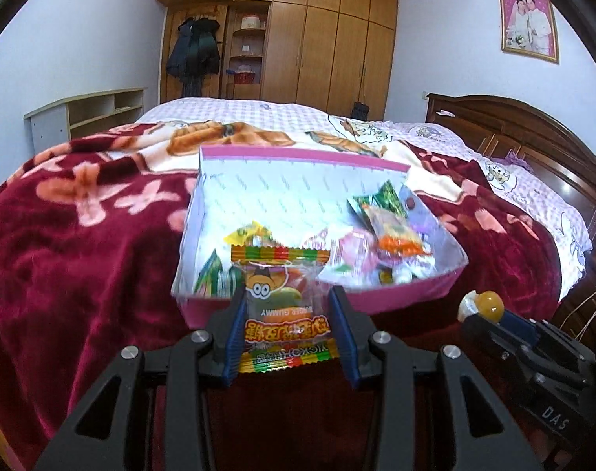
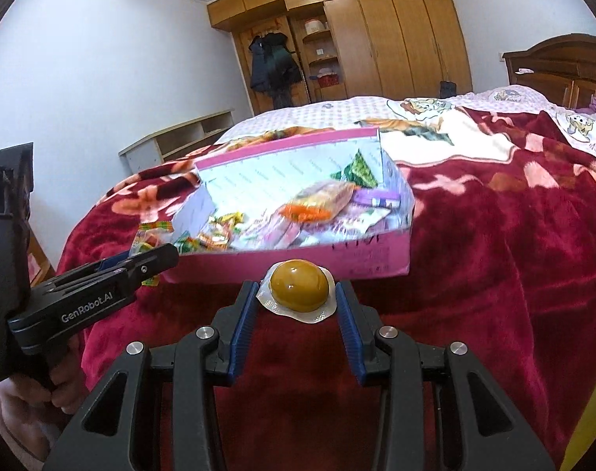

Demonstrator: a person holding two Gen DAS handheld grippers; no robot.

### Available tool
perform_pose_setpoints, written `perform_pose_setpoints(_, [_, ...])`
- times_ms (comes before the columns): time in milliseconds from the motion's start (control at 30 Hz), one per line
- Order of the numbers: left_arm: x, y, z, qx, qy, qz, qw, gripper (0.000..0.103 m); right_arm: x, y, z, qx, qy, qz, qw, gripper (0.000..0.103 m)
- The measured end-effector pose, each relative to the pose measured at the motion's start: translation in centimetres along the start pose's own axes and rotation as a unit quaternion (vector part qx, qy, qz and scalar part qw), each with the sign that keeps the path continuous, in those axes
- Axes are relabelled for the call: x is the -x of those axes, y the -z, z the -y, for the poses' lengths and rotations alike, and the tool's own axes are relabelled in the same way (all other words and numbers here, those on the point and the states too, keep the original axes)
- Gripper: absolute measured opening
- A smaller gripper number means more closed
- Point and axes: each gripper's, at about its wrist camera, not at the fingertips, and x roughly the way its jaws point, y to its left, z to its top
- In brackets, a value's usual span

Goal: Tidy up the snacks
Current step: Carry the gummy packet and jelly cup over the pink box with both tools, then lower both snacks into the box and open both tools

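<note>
A pink box (image 1: 396, 294) with a white lining lies on the bed and holds several wrapped snacks (image 1: 392, 231). My left gripper (image 1: 288, 294) is shut on a gummy candy packet (image 1: 282, 306) at the box's near rim. My right gripper (image 2: 298, 290) is shut on a yellow jelly cup (image 2: 300, 290) just in front of the box (image 2: 337, 263). The jelly cup (image 1: 488, 305) also shows in the left wrist view, right of the box. The left gripper (image 2: 156, 259) shows in the right wrist view at the box's left corner, with the gummy packet (image 2: 150, 237).
A dark red floral blanket (image 1: 82, 255) covers the bed. A wooden headboard (image 1: 533, 129) stands at the right. A wardrobe (image 1: 317, 43) and a low shelf (image 1: 90, 112) stand at the far wall.
</note>
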Motion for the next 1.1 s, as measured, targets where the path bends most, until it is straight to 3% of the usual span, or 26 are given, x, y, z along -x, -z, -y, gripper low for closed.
perform_pose_setpoints(333, [-3.5, -2.6, -0.2, -0.001, -0.002, -0.002, 1.0000, 0.042, -2.3, -3.0, -0.6, 0.020, -0.004, 0.005, 1.000, 0.041])
perform_pose_setpoints(633, [-7.4, -2.9, -1.1, -0.006, -0.019, -0.025, 0.9995, 0.042, -5.0, -5.5, -0.5, 0.021, -0.002, 0.007, 1.000, 0.041])
perform_pose_setpoints(1100, [-10.5, -2.7, -2.8, -0.008, -0.048, -0.042, 0.9979, 0.042, -9.9, -7.9, 3.3, -0.014, 0.037, -0.013, 0.999, 0.041])
